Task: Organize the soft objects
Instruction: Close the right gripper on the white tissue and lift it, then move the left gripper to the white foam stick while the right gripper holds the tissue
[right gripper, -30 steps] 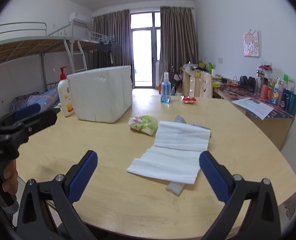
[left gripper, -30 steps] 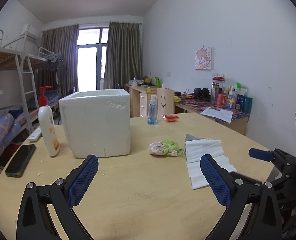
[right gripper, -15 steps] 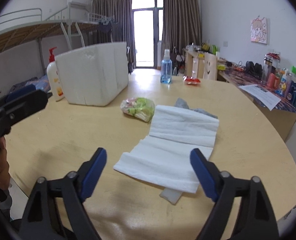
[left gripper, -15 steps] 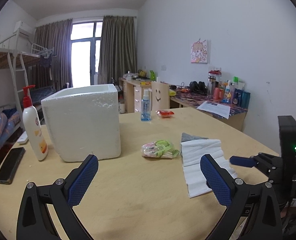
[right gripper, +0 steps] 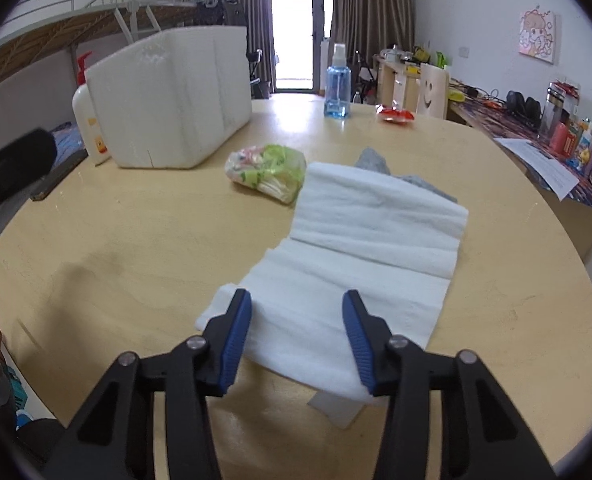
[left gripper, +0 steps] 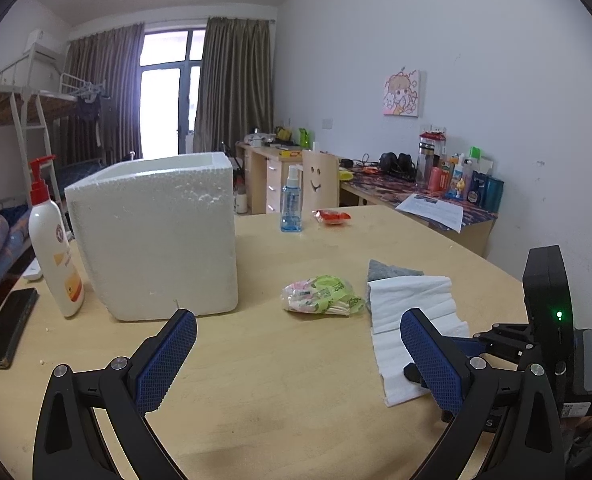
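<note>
Step in hand: judged to be the grasp of the white towel [right gripper: 360, 256] at its near edge, by the right tool [right gripper: 297, 334].
Right tool: jaws partly apart, straddling the towel's near hem, gripping nothing yet; whether the pads touch the cloth cannot be told.
Left tool: [left gripper: 296, 356] jaws wide apart, empty, hovering over bare tabletop [left gripper: 279, 392] near the foam box [left gripper: 155, 236].
Towel position: front right of the tabletop, folded in a long strip, near end close to the table edge; far end lies over a grey cloth [right gripper: 412, 178].
Towel look: thick, fluffy, soft creases across it, several layers; a thin white piece pokes out beneath the near corner.
Other soft item: a crinkly plastic packet [right gripper: 267, 172], green and pink, touching or just beside the towel's far left corner.
Technique note: lower the pads to the tabletop before closing, so all layers are pinched, not only the top one.
Technique note: grip in the middle of the hem; a corner grip would likely let the folds fall open.
Risk: lifting may drag the grey cloth or the packet.
Likely destination: the open-topped foam box, a guess only.
</note>
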